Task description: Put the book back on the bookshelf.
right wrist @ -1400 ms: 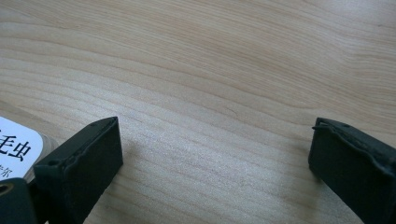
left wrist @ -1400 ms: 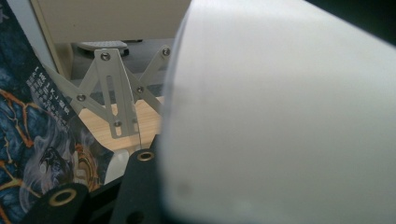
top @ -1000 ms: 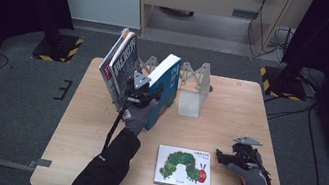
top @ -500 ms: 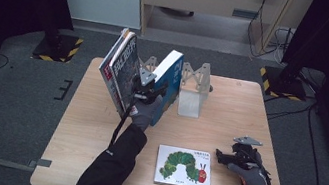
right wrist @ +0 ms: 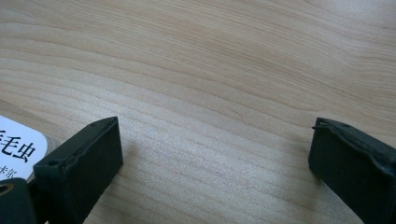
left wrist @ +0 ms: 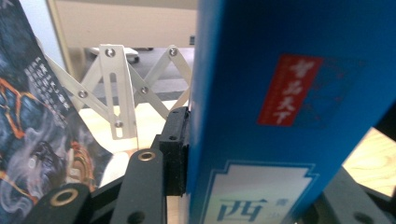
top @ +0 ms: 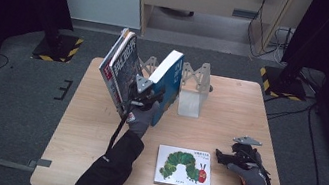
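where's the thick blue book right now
High view: the thick blue book stands upright at the table's back middle, clamped in the left gripper, between leaning dark-covered books and a white accordion rack.

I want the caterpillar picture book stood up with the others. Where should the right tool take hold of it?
The caterpillar book lies flat on the table, so only edges offer grip. Its right edge faces the open right tool; probably slide one jaw under there, coming in level from the right.

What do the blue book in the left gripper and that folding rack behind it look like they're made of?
The blue book looks like a paperback with a smooth printed card cover and pale paper page edges, going by its faint sheen. The folding rack seems to be light painted or plain metal strips, possibly plastic, crossed scissor-fashion and joined by shiny rivets.
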